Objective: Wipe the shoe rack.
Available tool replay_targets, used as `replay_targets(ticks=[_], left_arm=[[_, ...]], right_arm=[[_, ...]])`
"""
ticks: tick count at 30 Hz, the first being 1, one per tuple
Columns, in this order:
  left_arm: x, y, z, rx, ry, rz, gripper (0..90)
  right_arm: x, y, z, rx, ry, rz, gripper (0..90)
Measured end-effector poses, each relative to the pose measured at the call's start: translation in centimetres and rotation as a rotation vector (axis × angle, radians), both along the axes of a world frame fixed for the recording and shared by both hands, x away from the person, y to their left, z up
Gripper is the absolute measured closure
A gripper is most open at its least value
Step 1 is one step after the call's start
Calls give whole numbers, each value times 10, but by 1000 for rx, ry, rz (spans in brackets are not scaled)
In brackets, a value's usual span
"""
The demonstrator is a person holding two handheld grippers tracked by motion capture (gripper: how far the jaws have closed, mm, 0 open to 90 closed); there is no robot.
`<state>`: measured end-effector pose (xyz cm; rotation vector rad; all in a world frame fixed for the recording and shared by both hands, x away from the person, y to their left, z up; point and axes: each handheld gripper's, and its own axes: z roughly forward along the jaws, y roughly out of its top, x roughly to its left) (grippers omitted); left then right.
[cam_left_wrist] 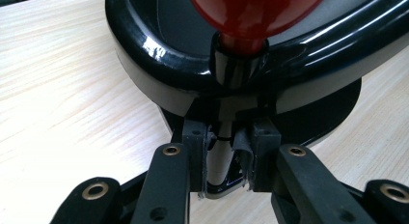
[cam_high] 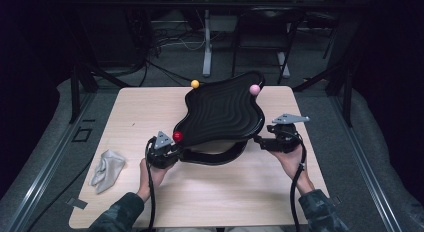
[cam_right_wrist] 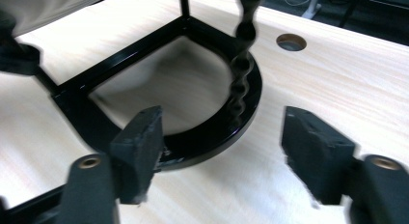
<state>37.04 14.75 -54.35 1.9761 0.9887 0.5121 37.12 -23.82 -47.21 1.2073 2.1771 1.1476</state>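
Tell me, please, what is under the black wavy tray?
Under the black wavy tray stands its black base frame, a curved ring resting on the wooden table, joined by thin posts. The frame's far part is covered by the tray.

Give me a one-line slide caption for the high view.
Left gripper clamps the red-knobbed post of a glossy black wavy tray on a wooden table; right gripper open beside it.

No writing, label, brand, number or sign can be read in any of the pictures.
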Motion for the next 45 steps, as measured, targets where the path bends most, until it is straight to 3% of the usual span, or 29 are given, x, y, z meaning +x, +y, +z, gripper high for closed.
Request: replay_targets(ticks=[7, 9, 12, 26, 45], left_arm=[[0, -17, -1, -1, -5, -8, 752], [0, -20, -1, -1, -9, -13, 753], [0, -24, -2, -9, -13, -15, 753], [-7, -38, -4, -14, -26, -79, 753], [-26, -62, -7, -24, -44, -162, 754]], right_arm=[[-22, 7, 8, 18, -41, 27, 188], [-26, 13, 10, 25, -67, 36, 186], [-29, 19, 14, 11, -69, 39, 193], [-27, 22, 20, 58, -128, -6, 211], [-10, 21, 19, 67, -149, -70, 178]])
